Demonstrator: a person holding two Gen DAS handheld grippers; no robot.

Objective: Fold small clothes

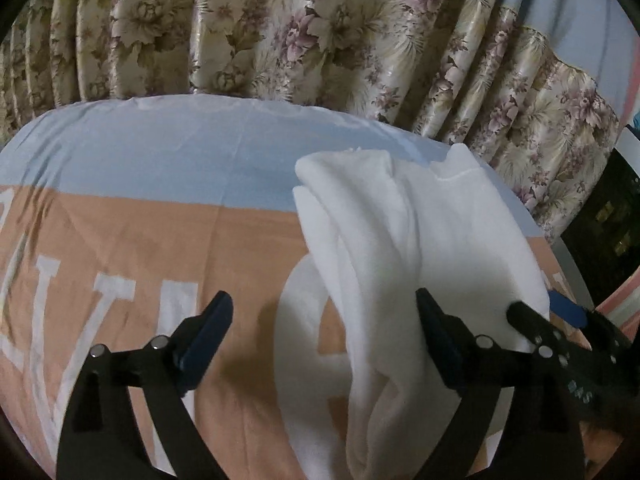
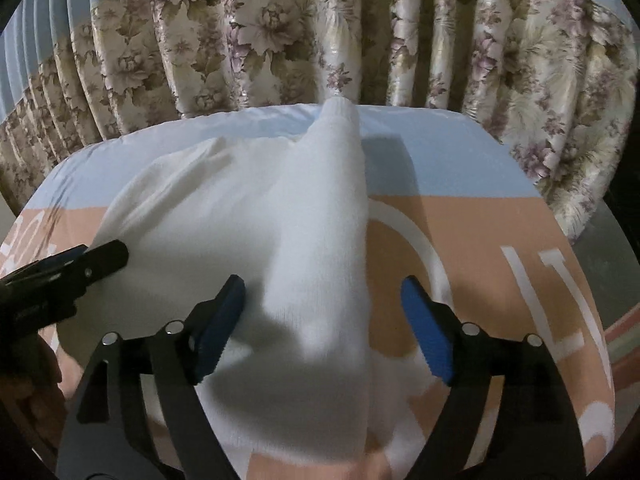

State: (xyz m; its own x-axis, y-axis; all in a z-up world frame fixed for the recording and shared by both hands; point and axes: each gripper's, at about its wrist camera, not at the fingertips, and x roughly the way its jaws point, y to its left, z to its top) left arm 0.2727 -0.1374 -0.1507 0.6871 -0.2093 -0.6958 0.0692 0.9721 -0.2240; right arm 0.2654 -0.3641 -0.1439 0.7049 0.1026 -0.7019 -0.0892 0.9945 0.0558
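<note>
Garment [image 2: 320, 240] between open right tongs [image 2: 324, 328]

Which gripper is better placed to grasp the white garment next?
Probably the right gripper: its open jaws straddle the white garment's raised fold. The left gripper, also open, has cloth only beside one finger.

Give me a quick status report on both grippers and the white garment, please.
Left gripper open, right gripper open, neither gripping. White garment lies bunched on the bedspread, a fold running between the right fingers. Nothing in the way.
</note>
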